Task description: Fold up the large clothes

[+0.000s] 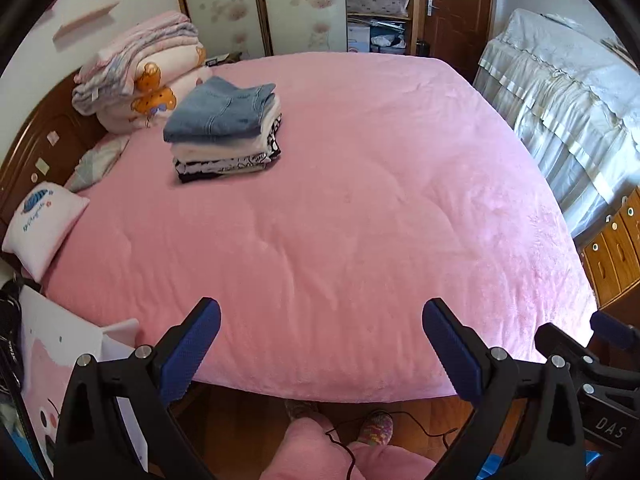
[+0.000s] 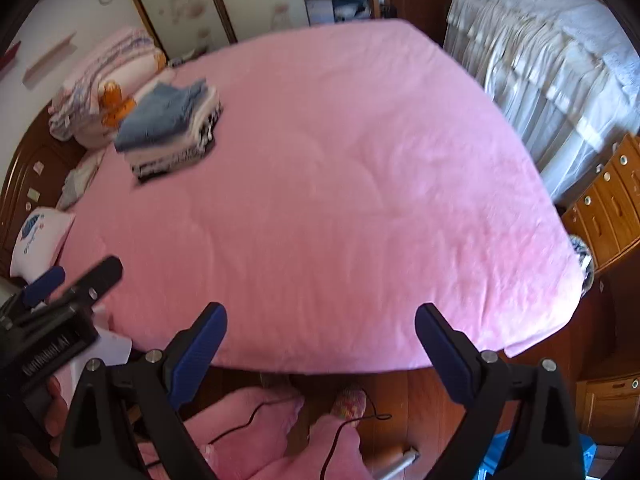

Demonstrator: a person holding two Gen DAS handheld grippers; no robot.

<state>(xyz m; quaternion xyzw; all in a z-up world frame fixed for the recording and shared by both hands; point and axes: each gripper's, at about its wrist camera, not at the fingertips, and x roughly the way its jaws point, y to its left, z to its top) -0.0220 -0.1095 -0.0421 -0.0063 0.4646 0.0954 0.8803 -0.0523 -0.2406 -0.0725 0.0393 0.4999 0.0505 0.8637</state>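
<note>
Up at the bed's (image 1: 360,208) far left, near the pillows (image 1: 136,80), sits the stack (image 1: 224,128) of folded clothes, jeans (image 1: 218,110) on top, white and black-patterned pieces beneath. Both tongs hang above the bed's near edge, well apart from the stack. Left tongs (image 1: 320,344) are spread wide and hold nothing. Right tongs (image 2: 320,344) are likewise spread and hold nothing. Each shows at the edge of the other's view. The pink cover lies flat, with shallow creases.
</note>
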